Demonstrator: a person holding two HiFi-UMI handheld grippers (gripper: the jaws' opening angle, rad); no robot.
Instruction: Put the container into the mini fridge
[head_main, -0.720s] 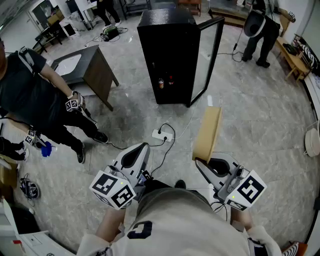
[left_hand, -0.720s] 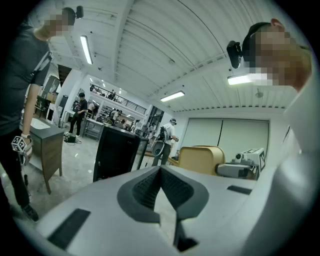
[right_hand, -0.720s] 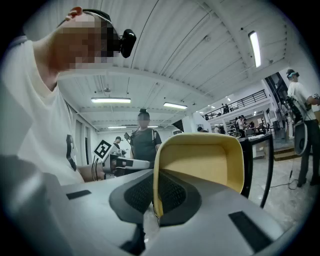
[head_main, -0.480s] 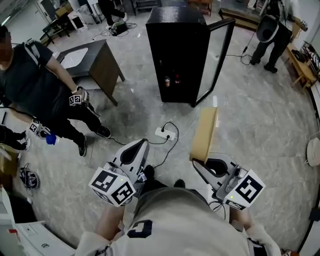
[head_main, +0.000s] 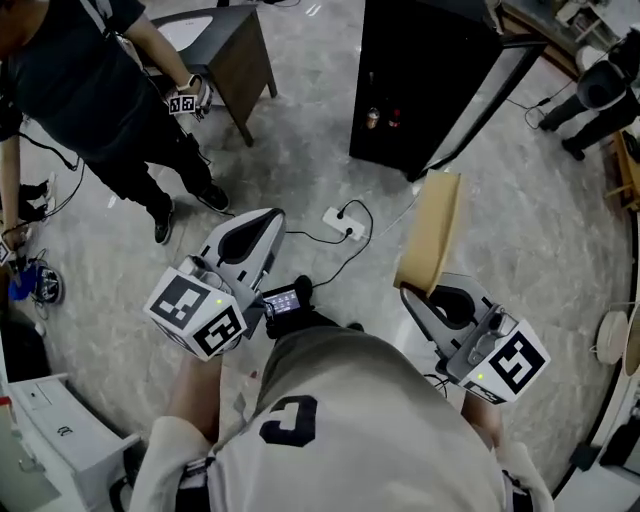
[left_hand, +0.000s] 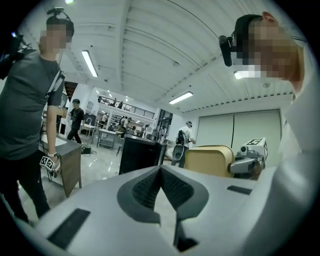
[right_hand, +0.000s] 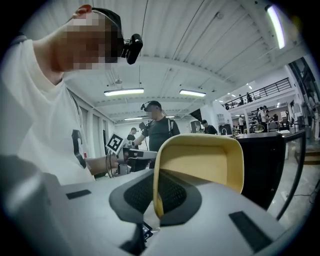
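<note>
Ahead of us on the floor stands the mini fridge (head_main: 425, 75), door open; our right gripper (head_main: 412, 291) pinches one wall of the tan container (head_main: 433, 230), well short of it; our left gripper (head_main: 264, 217) is closed, empty.

Ahead, mini fridge (head_main: 420, 80), container (head_main: 432, 235) before it at right, power strip (head_main: 338, 217) left of container

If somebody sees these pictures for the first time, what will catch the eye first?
The tan container stands out first: the right gripper is shut on its rim and holds it on edge, right of centre in the head view. Beyond it on the floor stands the black mini fridge, its door open. The left gripper, shut and empty, is at centre left.
</note>
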